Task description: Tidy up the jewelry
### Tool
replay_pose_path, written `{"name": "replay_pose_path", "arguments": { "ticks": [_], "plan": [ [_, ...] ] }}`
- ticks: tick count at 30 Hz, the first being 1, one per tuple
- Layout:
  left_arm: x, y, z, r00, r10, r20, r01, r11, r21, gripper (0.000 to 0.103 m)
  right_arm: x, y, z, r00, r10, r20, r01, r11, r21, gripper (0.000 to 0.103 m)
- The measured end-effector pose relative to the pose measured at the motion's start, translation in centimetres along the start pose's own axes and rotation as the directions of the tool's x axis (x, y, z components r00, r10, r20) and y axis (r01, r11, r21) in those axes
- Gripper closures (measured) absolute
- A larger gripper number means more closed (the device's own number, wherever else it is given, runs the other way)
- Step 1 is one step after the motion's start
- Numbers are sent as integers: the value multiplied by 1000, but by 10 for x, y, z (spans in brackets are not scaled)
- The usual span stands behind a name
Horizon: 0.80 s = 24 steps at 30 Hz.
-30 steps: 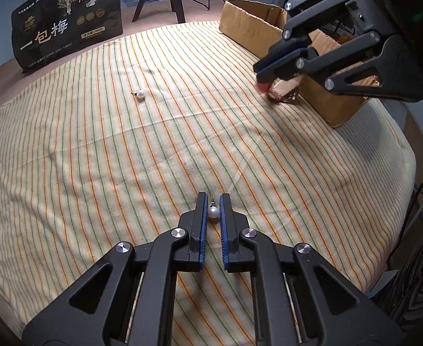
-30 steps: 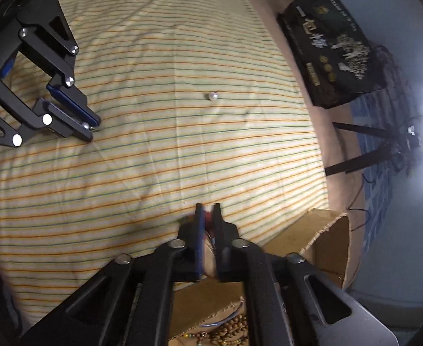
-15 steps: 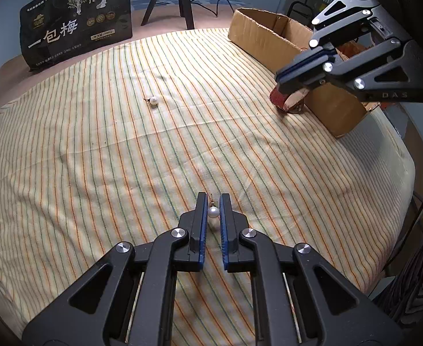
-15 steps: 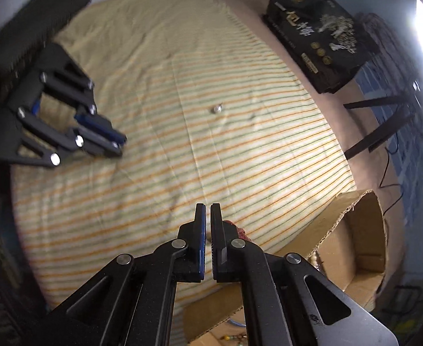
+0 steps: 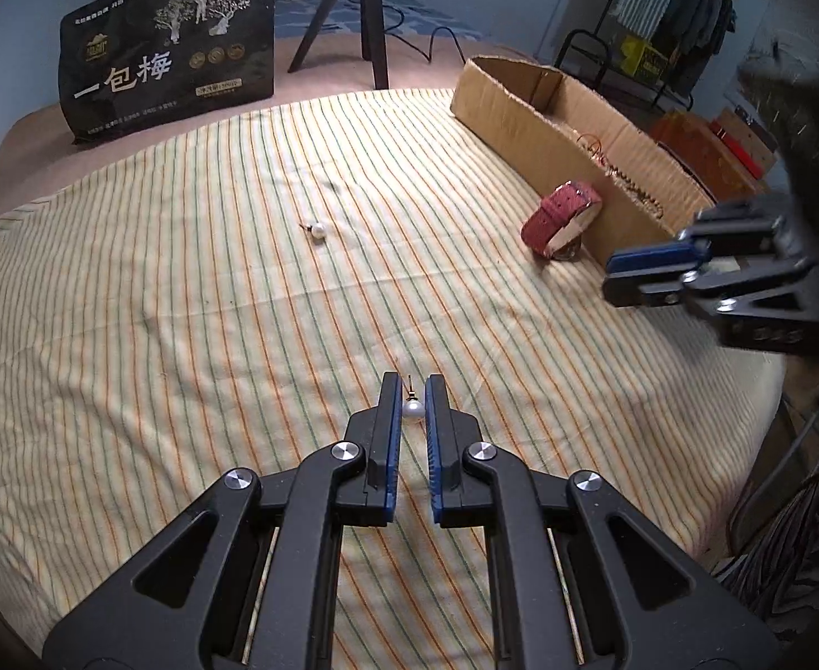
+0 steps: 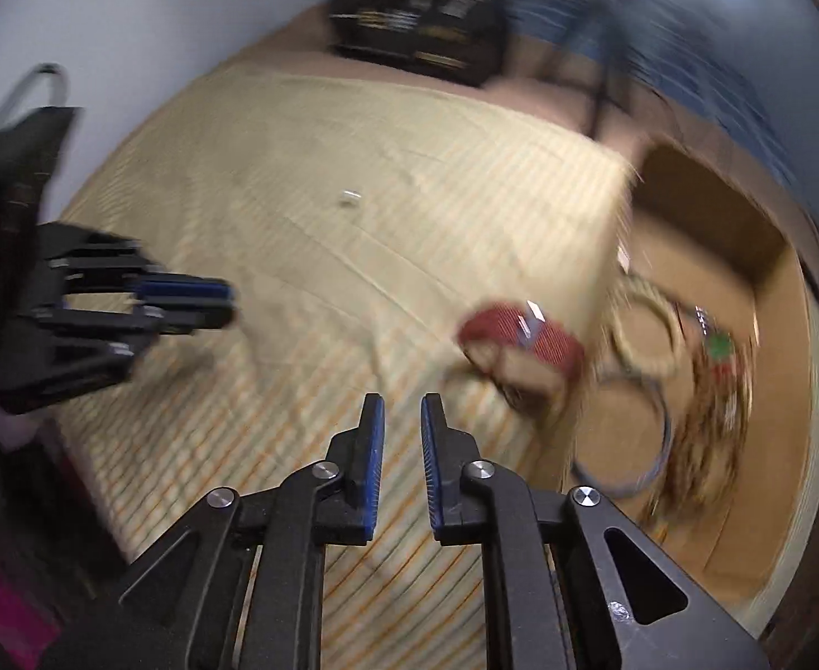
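Near the cloth's front edge my left gripper pinches an earring; right gripper, just opening, holds nothing.

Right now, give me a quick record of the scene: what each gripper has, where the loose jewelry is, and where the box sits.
left gripper: shut on pearl earring
right gripper: jaws just opening, nothing between them
second pearl earring: loose on striped cloth
red watch: on the cloth, against the box's outer wall
cardboard box: at the cloth's edge, beads and bangles inside
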<state>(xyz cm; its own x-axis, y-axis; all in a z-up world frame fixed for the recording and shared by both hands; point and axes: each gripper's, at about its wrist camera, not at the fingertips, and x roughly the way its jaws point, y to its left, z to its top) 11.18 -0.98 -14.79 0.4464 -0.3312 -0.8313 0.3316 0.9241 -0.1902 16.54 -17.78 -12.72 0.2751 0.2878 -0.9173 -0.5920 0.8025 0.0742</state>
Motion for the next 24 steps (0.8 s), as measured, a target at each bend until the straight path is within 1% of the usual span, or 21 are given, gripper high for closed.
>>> {"name": "replay_pose_path", "arguments": {
  "ticks": [4,5,6,8,14,22,23,24],
  "plan": [
    [-4,-2,2,1000,-8,11,8,1000,1,97,4,-8,-8,996,-61,61,53,989,136,86],
    [-4,-3,2,1000,-10,13,10,1000,4,97,4,-8,-9,994,-78,81,64,985,159,81],
    [-4,-4,3,1000,-11,14,11,1000,6,97,2,-8,-9,991,-89,96,72,983,171,71],
    [-5,-6,4,1000,-13,16,13,1000,9,97,1,-4,-8,984,-126,127,99,975,197,58],
    [-10,-5,7,999,-13,33,13,1000,7,97,7,6,-5,967,-183,175,143,966,217,58],
    [-13,3,7,999,-11,36,11,1000,-13,97,21,2,15,948,-251,195,191,939,285,59],
    [-13,3,7,999,-11,38,12,1000,-13,97,23,2,17,947,-256,196,194,938,288,59],
    [-14,3,7,999,-10,39,11,1000,-14,97,22,2,17,945,-261,197,198,936,290,61]
  ]
}}
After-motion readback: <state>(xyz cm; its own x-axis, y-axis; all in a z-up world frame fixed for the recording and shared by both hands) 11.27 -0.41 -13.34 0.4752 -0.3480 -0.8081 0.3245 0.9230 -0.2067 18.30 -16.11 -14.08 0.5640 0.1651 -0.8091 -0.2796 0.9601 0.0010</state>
